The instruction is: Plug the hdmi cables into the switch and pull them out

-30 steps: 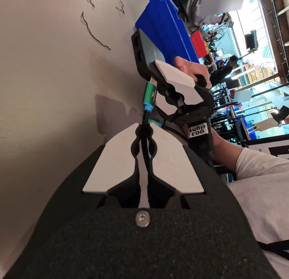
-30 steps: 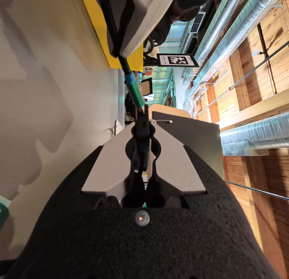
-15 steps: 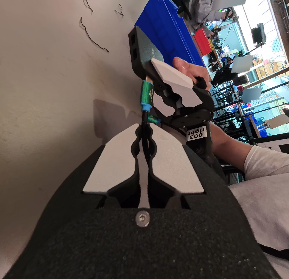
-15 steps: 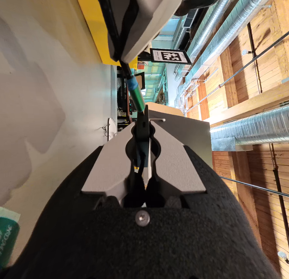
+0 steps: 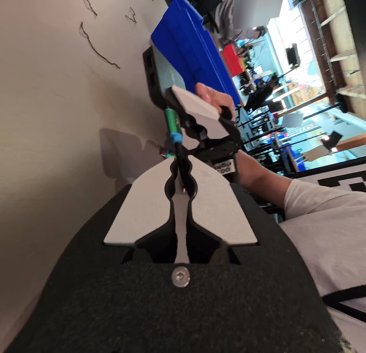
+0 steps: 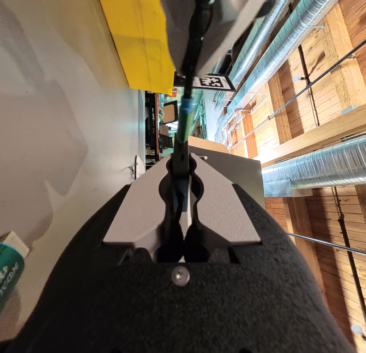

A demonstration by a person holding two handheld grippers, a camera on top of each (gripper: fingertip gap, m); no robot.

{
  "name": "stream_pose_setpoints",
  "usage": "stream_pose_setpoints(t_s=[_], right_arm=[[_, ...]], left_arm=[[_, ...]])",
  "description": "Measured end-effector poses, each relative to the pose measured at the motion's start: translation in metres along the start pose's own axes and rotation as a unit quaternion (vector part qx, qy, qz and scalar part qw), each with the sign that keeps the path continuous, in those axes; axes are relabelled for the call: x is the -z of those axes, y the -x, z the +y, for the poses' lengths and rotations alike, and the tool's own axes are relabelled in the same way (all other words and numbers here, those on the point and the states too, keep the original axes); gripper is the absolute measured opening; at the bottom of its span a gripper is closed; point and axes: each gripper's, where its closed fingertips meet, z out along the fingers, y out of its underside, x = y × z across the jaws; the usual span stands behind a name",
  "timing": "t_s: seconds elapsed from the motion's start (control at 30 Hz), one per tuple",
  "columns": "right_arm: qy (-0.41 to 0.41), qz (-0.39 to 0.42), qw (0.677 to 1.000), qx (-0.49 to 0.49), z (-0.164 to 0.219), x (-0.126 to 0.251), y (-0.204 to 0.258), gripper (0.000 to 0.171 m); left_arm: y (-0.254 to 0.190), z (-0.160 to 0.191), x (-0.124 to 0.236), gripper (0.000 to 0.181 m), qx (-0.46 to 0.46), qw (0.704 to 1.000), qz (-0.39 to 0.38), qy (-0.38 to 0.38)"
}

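The dark grey switch (image 5: 158,76) is held above the pale table. My right gripper (image 6: 180,157) is shut on its edge (image 6: 179,173) and also shows in the left wrist view (image 5: 170,99). A green HDMI plug (image 5: 172,123) with a blue collar meets the switch's near edge and looks seated; it also shows in the right wrist view (image 6: 183,125). My left gripper (image 5: 181,161) is shut on that plug's black cable (image 5: 181,165), just behind the collar. It shows at the top of the right wrist view (image 6: 188,66). A second green plug (image 5: 168,155) lies beyond my left fingertips.
A blue bin (image 5: 190,46) stands behind the switch and a yellow bin (image 6: 142,36) at the table's other end. A green object (image 6: 8,268) lies at the lower left of the right wrist view. Thin dark wire scraps (image 5: 95,48) lie on the table. A person's arm (image 5: 263,185) holds the right gripper. Across from one pair of fingers to the other is roughly 7 cm.
The switch and plug have shifted left and tilted in the left wrist view. In the right wrist view the left gripper has moved right and closer. Both grips hold as before.
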Motion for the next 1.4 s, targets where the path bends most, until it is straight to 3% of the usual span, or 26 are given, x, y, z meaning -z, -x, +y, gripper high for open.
stream_pose_setpoints(t_s=[0.37, 0.63, 0.8, 0.97, 1.3, 1.4], right_arm=[[0.012, 0.001, 0.998, -0.060, 0.000, 0.001, -0.006, 0.012], [-0.005, 0.012, 0.997, -0.079, -0.005, 0.004, -0.015, 0.012], [-0.004, 0.006, 0.996, -0.085, -0.005, 0.004, -0.013, 0.011], [-0.006, 0.007, 0.997, -0.077, -0.009, 0.006, -0.017, 0.012], [-0.033, -0.001, 0.994, -0.100, -0.013, 0.008, -0.018, 0.011], [-0.048, -0.011, 0.994, -0.099, -0.014, 0.010, -0.013, 0.012]], left_arm=[[-0.007, -0.002, -0.001, 0.006, -0.019, 1.000, 0.013, -0.012], [-0.014, -0.010, 0.008, 0.006, 0.013, 0.997, 0.072, -0.032], [-0.017, -0.003, -0.003, 0.006, -0.021, 0.998, 0.051, -0.017], [-0.014, -0.008, 0.006, 0.005, 0.000, 0.998, 0.064, -0.020], [-0.017, -0.011, 0.011, 0.005, -0.056, 0.997, 0.051, -0.013], [-0.020, 0.001, 0.004, 0.007, -0.065, 0.996, 0.064, 0.021]])
